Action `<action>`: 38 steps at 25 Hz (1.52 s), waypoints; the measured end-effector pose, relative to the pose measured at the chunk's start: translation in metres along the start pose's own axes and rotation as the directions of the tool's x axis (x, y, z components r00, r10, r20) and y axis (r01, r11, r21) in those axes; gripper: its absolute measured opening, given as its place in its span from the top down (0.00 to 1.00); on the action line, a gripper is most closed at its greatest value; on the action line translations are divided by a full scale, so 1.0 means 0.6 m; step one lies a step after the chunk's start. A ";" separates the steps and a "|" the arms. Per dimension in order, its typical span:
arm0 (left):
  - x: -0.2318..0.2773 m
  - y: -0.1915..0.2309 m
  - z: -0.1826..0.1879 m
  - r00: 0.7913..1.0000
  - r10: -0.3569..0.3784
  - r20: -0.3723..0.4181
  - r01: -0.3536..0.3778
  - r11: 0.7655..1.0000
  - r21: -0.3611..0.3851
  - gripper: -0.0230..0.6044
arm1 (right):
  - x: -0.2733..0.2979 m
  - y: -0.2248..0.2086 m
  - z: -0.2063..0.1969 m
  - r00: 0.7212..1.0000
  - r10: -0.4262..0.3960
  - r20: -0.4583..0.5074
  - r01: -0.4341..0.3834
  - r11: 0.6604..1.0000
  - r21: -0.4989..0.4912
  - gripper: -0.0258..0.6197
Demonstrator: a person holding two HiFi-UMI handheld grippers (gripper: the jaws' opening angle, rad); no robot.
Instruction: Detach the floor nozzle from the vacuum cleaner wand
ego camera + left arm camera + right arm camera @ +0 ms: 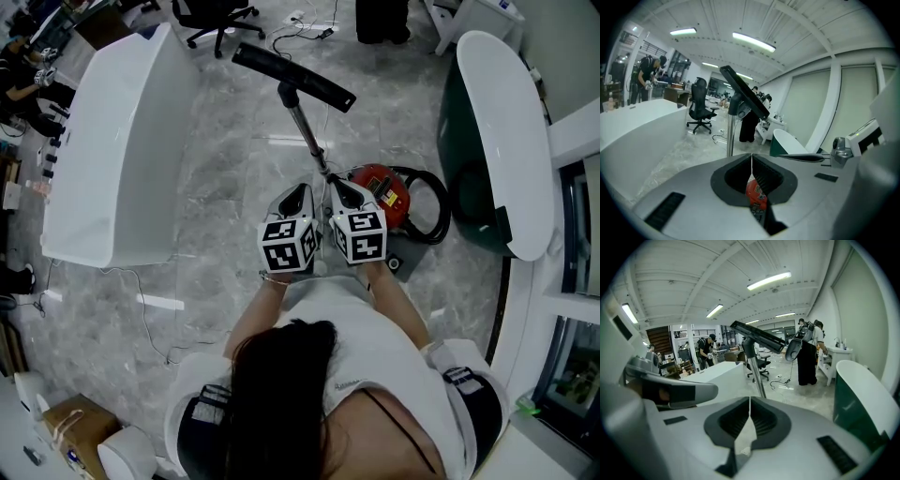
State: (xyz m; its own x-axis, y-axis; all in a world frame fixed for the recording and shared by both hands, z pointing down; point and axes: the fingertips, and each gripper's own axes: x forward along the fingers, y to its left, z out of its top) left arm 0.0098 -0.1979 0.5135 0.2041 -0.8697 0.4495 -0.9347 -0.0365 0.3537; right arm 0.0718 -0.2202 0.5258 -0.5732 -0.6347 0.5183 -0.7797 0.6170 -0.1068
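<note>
The black floor nozzle [293, 77] sits on the far end of the metal wand [307, 136], which rises from the red vacuum cleaner [382, 192] on the floor. In the gripper views the nozzle [743, 92] [757, 336] stands high on the upright wand [730, 136] [758, 373], well beyond the jaws. My left gripper [298, 195] [751, 161] and right gripper [345, 192] [749, 404] hang side by side just short of the wand's lower end. Both are shut with nothing between the jaws, and neither touches the wand.
A long white counter [122, 141] stands at the left and a white-topped green one [497, 131] at the right. The black hose [433, 202] loops beside the vacuum. An office chair [216, 19] and floor cables [309, 28] lie beyond the nozzle. People work in the background.
</note>
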 end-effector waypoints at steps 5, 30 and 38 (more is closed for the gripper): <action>0.010 -0.004 0.014 0.999 -0.035 0.008 0.035 0.999 -0.002 0.95 | 0.008 -0.002 0.013 1.000 0.014 0.011 -0.014 1.000 0.010 0.94; 0.044 0.033 0.047 0.999 -0.021 0.047 0.022 0.999 -0.027 0.95 | 0.041 -0.012 0.074 0.993 0.008 0.117 -0.010 1.000 0.016 0.93; 0.057 0.033 0.065 0.996 -0.034 0.077 0.035 0.999 -0.017 0.95 | 0.048 -0.027 0.104 0.989 -0.020 0.146 0.022 1.000 -0.014 0.93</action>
State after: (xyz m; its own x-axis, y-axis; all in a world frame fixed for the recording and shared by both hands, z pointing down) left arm -0.0130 -0.2474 0.5040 0.2124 -0.9032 0.3730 -0.9218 -0.0586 0.3831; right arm 0.0523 -0.2777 0.4897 -0.5882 -0.7081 0.3905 -0.7887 0.6091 -0.0836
